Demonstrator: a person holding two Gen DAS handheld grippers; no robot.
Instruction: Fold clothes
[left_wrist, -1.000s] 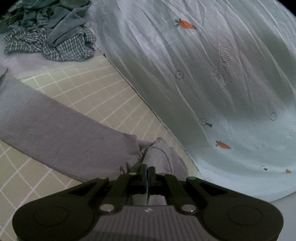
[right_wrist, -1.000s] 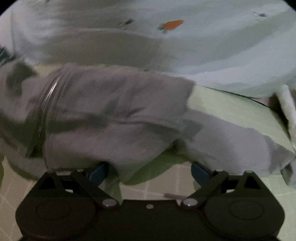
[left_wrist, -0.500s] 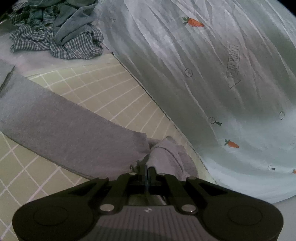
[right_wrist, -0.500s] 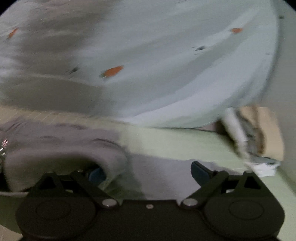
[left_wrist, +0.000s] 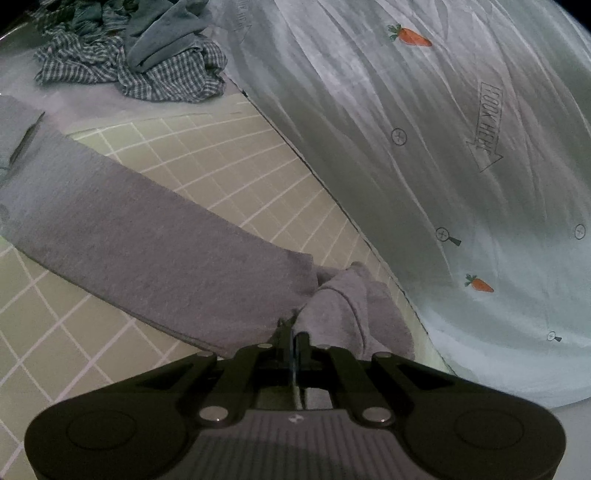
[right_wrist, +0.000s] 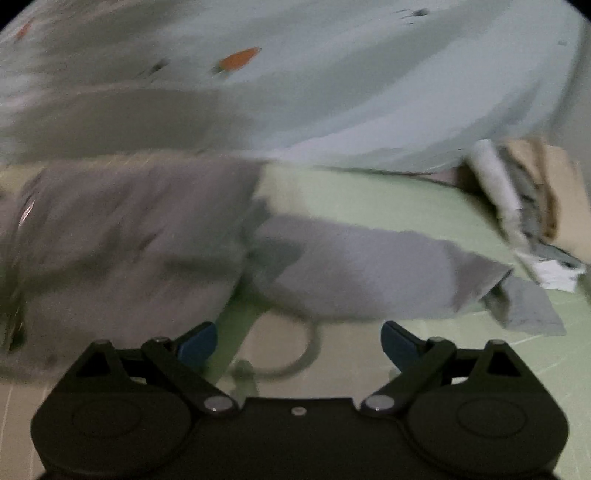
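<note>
A grey long-sleeved garment (left_wrist: 140, 236) lies across the green checked mat (left_wrist: 229, 155), one sleeve stretched toward the lower right. My left gripper (left_wrist: 294, 338) is shut on the bunched grey cuff (left_wrist: 343, 306) at that sleeve's end, near the mat's edge. In the blurred right wrist view the same grey garment (right_wrist: 129, 236) lies on the left with another sleeve (right_wrist: 369, 266) running right. My right gripper (right_wrist: 299, 341) stands open just before the sleeve, its blue pads (right_wrist: 197, 341) wide apart with only mat between them.
A pale bedsheet with carrot prints (left_wrist: 443, 147) borders the mat on the right. A heap of checked and blue-grey clothes (left_wrist: 140, 62) lies at the far left. Folded beige and white items (right_wrist: 524, 206) sit at the mat's right end.
The right gripper swung right and back left along the garment, staying open. The left gripper kept its hold on the cuff and turned slightly.
</note>
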